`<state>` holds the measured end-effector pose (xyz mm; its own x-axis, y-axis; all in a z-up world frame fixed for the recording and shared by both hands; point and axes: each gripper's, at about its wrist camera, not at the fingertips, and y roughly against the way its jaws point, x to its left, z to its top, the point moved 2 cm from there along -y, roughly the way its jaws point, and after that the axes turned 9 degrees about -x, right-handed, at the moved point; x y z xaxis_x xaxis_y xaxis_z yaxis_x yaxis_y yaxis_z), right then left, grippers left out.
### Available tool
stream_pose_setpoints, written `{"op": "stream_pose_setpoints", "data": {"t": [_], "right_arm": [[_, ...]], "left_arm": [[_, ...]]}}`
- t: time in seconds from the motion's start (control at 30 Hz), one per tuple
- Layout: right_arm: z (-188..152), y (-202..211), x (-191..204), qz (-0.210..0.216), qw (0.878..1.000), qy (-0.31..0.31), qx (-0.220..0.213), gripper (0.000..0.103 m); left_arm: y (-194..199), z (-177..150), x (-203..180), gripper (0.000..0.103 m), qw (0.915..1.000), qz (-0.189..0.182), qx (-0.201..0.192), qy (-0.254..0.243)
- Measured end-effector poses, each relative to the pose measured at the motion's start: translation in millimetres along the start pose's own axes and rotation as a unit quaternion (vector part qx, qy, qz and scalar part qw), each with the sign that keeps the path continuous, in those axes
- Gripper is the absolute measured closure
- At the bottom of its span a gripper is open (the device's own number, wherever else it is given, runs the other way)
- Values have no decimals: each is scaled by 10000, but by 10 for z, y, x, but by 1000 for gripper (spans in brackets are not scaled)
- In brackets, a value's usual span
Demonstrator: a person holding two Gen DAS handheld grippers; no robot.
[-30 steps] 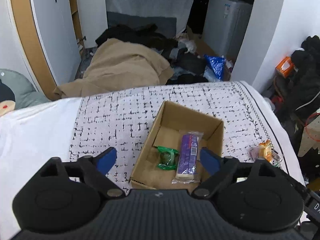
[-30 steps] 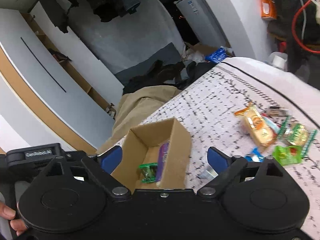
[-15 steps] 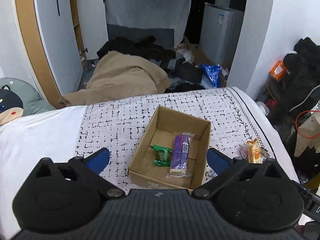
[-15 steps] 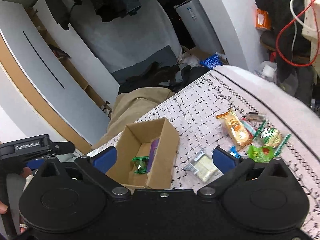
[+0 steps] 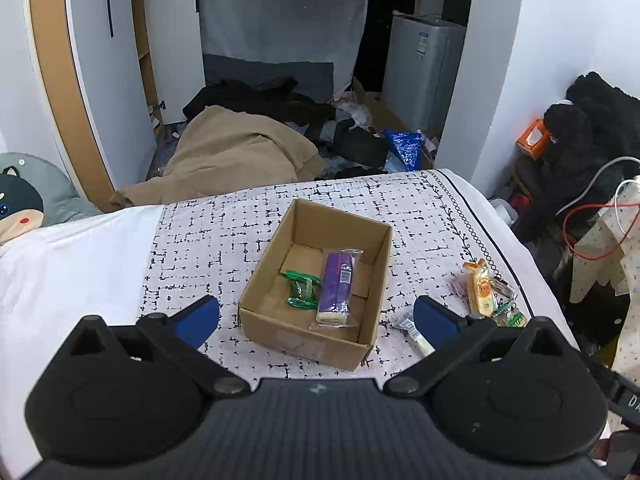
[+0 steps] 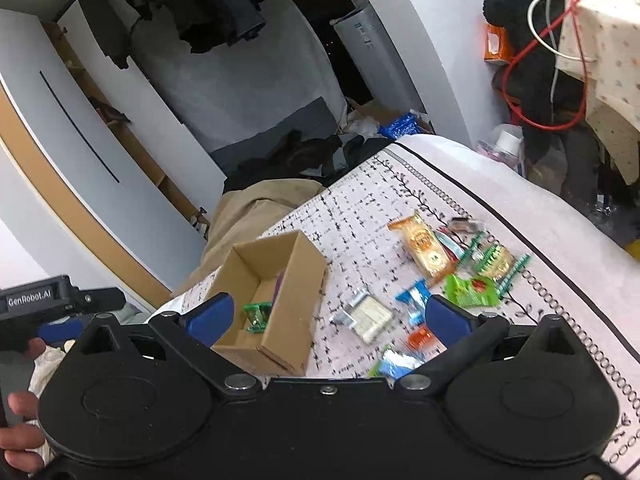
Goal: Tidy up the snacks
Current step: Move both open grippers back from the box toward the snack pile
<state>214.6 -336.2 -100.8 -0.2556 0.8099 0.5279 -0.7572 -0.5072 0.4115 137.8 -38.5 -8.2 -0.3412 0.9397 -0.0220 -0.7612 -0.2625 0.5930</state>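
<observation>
An open cardboard box (image 5: 372, 280) (image 6: 292, 296) sits on the patterned bedspread. Inside lie a purple bar (image 5: 337, 286) and a green wrapped snack (image 5: 302, 290) (image 6: 256, 314). Right of the box, loose snacks are scattered: an orange-yellow pack (image 6: 426, 248) (image 5: 480, 290), a bright green pack (image 6: 470, 290), a white pack (image 6: 370, 314) (image 5: 412, 332), a blue candy (image 6: 414, 296) and a small orange piece (image 6: 420, 336). My left gripper (image 5: 316, 316) hovers open above the box's near side, holding nothing. My right gripper (image 6: 328, 314) is open and empty, above the box and the snacks.
The bedspread (image 5: 208, 240) ends at a far edge, beyond which a tan blanket (image 5: 232, 156) and dark clothes cover the floor. A plush toy (image 5: 20, 204) lies at left. A person's hand (image 6: 20, 432) holds the other gripper. Cables (image 6: 552, 80) hang at right.
Both grippers have pulled up and back from the bed, so the box looks smaller and more loose snacks show. Both stayed open.
</observation>
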Motion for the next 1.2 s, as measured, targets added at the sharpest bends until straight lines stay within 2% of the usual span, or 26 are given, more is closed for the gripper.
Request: {"op": "stream_pose_setpoints", "data": {"t": [0.5,0.7,0.93,1.2], "right_arm": [[-131,277,-407,-325,9984,-442,-129,0],[-185,329,-694,-504,9954,-810,-94,0],[-244,190,-930,-622,9909,-1194,55,1],[-294,25,-1183,-775,9835,-1627,145,15]], "left_arm": [[-52,-359,-344,0,9993,-76,360,22],[-105,-456,-535,0,9988,-262,392,-93],[-285,-575,-767,1,9975,-519,468,-134],[-614,-786,-1022,3,9945,-763,706,-89]]}}
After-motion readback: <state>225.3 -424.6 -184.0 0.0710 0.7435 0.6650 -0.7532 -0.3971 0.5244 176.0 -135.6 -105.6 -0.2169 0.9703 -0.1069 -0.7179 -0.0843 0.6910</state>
